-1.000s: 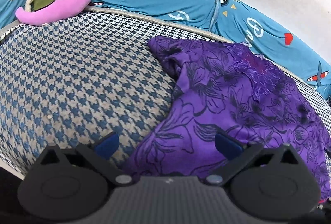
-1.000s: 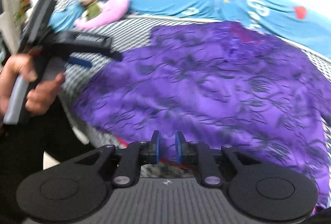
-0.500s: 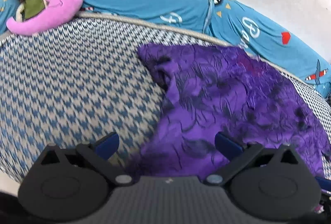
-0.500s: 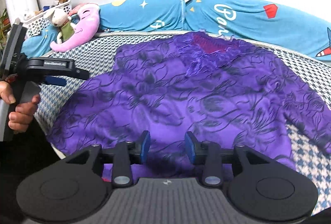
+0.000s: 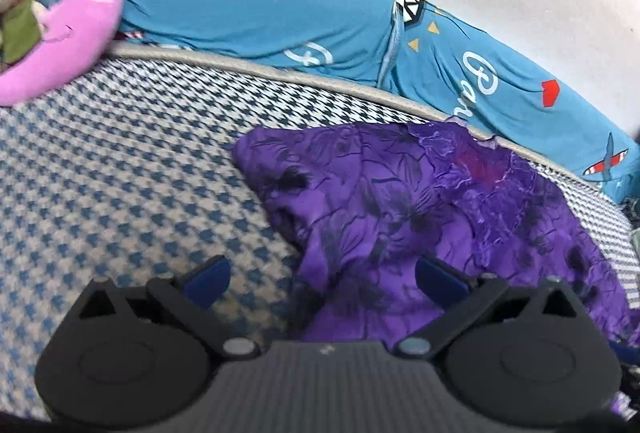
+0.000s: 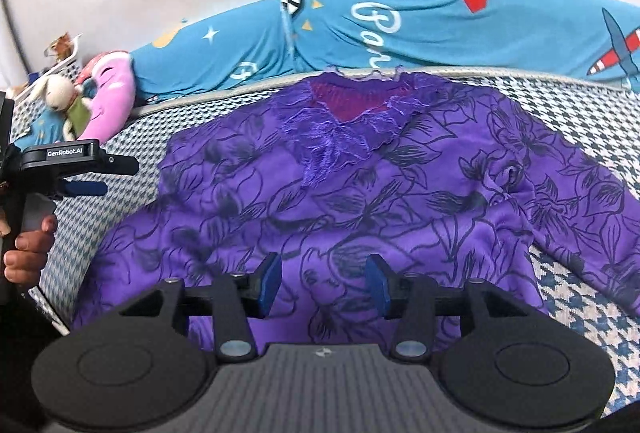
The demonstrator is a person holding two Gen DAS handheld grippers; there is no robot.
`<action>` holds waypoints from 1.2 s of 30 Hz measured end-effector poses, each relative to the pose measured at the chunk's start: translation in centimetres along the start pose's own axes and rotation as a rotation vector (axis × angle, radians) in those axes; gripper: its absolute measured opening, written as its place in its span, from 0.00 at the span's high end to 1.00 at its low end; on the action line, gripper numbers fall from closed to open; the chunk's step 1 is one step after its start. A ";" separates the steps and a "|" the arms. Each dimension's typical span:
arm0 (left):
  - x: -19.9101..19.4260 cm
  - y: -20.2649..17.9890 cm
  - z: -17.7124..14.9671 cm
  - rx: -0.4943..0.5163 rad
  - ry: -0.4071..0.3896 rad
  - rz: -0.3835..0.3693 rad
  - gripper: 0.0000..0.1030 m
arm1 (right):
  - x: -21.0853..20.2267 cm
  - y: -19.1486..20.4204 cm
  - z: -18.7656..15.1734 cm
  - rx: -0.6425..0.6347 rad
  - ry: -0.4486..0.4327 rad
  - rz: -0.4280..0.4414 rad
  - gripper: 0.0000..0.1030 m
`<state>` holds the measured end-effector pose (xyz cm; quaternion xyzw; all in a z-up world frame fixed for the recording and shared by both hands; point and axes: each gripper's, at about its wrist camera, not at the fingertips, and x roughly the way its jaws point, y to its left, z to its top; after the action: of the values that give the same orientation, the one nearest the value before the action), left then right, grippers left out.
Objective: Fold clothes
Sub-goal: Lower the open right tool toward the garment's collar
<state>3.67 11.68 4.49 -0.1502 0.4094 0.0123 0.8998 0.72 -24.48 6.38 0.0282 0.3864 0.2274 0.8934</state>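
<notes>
Purple flowered blouse (image 6: 360,193) lies spread flat on bed (image 5: 120,173), collar toward blue pillows (image 6: 360,25). Left tongs (image 5: 322,277), right tongs (image 6: 322,283) both wide apart, empty — next, pinch edge, fold over.

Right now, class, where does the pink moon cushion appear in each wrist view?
Left wrist view: pink moon cushion at the upper-left edge.
Right wrist view: it lies at mid-left, smaller.
Shared landmark: the blue pillow beside it along the wall.
</notes>
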 end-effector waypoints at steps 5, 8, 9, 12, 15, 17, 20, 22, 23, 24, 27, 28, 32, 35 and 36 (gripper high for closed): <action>2.7 0.4 1.6 -0.032 0.049 -0.028 0.00 | 1.5 -0.6 1.1 0.033 0.013 0.003 0.54; 4.1 1.0 2.5 -0.065 0.070 -0.032 0.00 | 2.2 -0.8 1.8 0.035 0.013 0.005 0.54; 4.6 1.1 2.8 -0.074 0.078 -0.039 0.00 | 2.5 -1.0 2.0 0.038 0.012 0.005 0.54; 6.0 1.5 3.5 -0.098 0.101 -0.058 0.00 | 3.2 -1.7 2.7 0.062 0.004 -0.006 0.54; 7.0 1.3 3.8 -0.094 0.126 -0.068 0.00 | 3.6 -2.7 3.3 0.090 -0.010 -0.011 0.54; 7.6 1.0 4.0 -0.088 0.141 -0.074 0.00 | 3.9 -3.3 3.9 0.105 -0.025 -0.013 0.53; 8.3 0.6 4.2 -0.072 0.146 -0.071 0.00 | 4.2 -4.1 4.5 0.119 -0.041 -0.025 0.53; 8.8 0.3 4.4 -0.063 0.149 -0.066 0.00 | 4.5 -4.8 4.8 0.136 -0.049 -0.027 0.53; 9.1 0.1 4.5 -0.059 0.151 -0.064 0.00 | 4.5 -5.2 4.9 0.145 -0.054 -0.029 0.53; 9.3 0.0 4.6 -0.055 0.153 -0.062 0.00 | 4.4 -5.5 5.1 0.154 -0.060 -0.031 0.53; 10.0 -0.4 4.9 -0.041 0.158 -0.055 0.00 | 4.4 -6.7 5.3 0.170 -0.077 -0.045 0.53; 10.2 -0.5 5.0 -0.037 0.160 -0.050 0.00 | 4.4 -7.1 5.4 0.177 -0.081 -0.049 0.53; 10.8 -1.2 5.0 -0.005 0.164 -0.031 0.00 | 4.5 -8.9 5.6 0.205 -0.092 -0.085 0.53; 11.3 -1.7 5.0 0.020 0.167 -0.017 0.00 | 4.6 -10.2 5.8 0.239 -0.100 -0.106 0.53; 11.4 -1.9 5.0 0.029 0.167 -0.010 0.00 | 4.6 -10.7 5.8 0.251 -0.102 -0.111 0.53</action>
<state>15.21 10.15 -0.40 -0.1398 0.4824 -0.0109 0.8646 11.67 -31.33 4.92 0.1300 0.3667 0.1258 0.9126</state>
